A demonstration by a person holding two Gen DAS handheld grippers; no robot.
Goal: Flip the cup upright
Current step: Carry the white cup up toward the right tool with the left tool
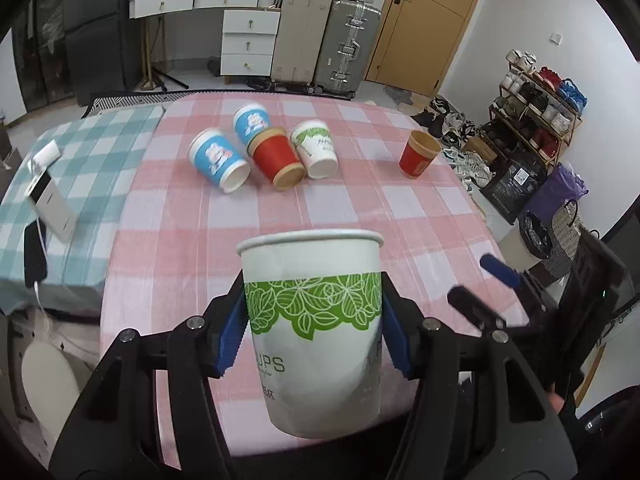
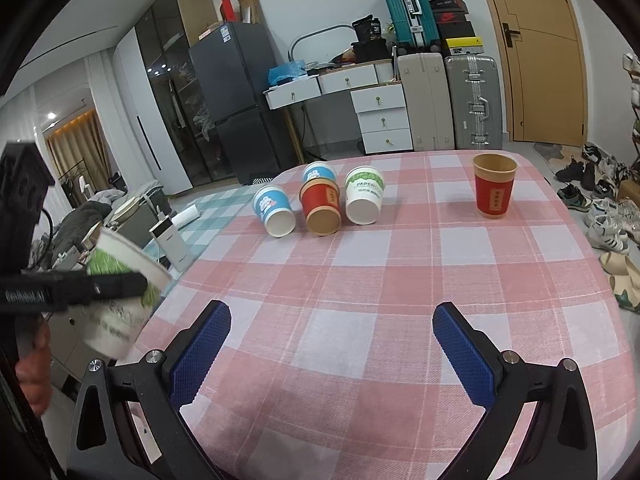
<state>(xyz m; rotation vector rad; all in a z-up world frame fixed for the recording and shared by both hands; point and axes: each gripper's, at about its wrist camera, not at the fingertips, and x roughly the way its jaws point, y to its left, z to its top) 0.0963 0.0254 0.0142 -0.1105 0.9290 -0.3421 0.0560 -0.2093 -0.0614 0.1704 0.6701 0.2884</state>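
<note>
My left gripper (image 1: 312, 320) is shut on a white paper cup with a green leaf band (image 1: 314, 320), held mouth-up above the near edge of the pink checked table (image 1: 280, 208). The same cup shows at the far left of the right wrist view (image 2: 120, 300), tilted in the air. My right gripper (image 2: 332, 344) is open and empty over the near table. Several cups lie on their sides at the far middle: two blue (image 1: 218, 160) (image 1: 250, 120), one red (image 1: 278, 158) and one white-green (image 1: 316, 148). A red cup (image 1: 418, 154) stands upright at the far right.
A teal checked surface (image 1: 60, 184) at the left holds a white power bank (image 1: 52, 200) and a phone. Suitcases, drawers and a door stand beyond the table. A shoe rack (image 1: 536, 120) and bags line the right side.
</note>
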